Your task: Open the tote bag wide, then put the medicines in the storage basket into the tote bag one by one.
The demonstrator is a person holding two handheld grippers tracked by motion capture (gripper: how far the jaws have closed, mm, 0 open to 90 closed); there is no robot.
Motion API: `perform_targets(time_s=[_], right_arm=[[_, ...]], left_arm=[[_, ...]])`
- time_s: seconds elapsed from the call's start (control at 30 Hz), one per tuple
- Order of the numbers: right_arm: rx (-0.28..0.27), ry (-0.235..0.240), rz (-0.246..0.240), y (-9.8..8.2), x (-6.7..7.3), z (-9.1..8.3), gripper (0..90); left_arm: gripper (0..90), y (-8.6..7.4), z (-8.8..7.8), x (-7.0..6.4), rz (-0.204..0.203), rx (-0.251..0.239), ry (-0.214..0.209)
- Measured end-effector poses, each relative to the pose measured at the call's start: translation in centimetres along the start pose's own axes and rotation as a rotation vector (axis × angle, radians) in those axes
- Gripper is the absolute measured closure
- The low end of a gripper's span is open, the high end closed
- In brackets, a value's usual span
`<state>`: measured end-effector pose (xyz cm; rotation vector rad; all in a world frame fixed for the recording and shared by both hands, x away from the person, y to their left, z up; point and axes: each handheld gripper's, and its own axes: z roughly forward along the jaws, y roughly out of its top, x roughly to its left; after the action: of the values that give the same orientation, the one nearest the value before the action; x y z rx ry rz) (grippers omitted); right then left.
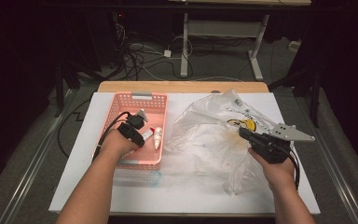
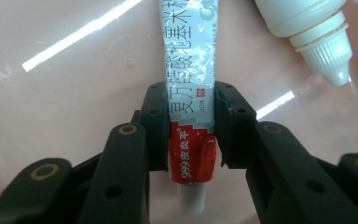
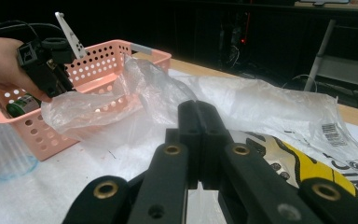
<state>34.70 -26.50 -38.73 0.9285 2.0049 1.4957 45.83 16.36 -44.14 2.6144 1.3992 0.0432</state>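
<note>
While the left gripper (image 2: 189,128) clamps the ointment tube (image 2: 191,93) inside the pink basket (image 1: 121,105), lifting remains; the right gripper (image 3: 199,140) is closed, seemingly empty.

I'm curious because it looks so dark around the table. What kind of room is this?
Probably a lab or workshop set up for recording, not a home. Tangled black cables lie on the grey floor, a metal-legged desk stands behind, and the white work table holds just a pink plastic basket and a clear plastic bag.
</note>
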Motion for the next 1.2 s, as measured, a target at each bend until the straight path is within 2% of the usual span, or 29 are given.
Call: perform_targets(time_s=[0.33, 0.47, 0.63, 0.87, 0.97, 1.2], right_arm=[[-0.006, -0.005, 0.012, 0.1, -0.3, 0.1, 90.0], [-0.002, -0.009, 0.008, 0.1, -0.4, 0.2, 90.0], [-0.004, -0.009, 0.011, 0.1, -0.4, 0.2, 90.0], [0.002, -0.007, 0.004, 0.0, -0.2, 0.2, 90.0], [-0.003, -0.004, 0.0, 0.1, -0.2, 0.2, 90.0], [0.005, 0.005, -0.012, 0.0, 0.2, 0.3, 90.0]], left_arm=[[66.9, -0.2, -0.1, 0.3, -0.002, -0.022, 0.006], [66.8, -0.5, -0.4, 0.7, -0.015, -0.043, 0.001], [66.9, -1.0, -1.1, 1.0, -0.041, -0.097, -0.004], [66.9, -1.9, -2.2, 1.2, -0.035, -0.181, 0.007], [66.8, -2.3, -2.7, 1.2, -0.044, -0.227, -0.01], [66.8, -3.5, -3.6, 0.4, -0.041, -0.296, -0.023]])
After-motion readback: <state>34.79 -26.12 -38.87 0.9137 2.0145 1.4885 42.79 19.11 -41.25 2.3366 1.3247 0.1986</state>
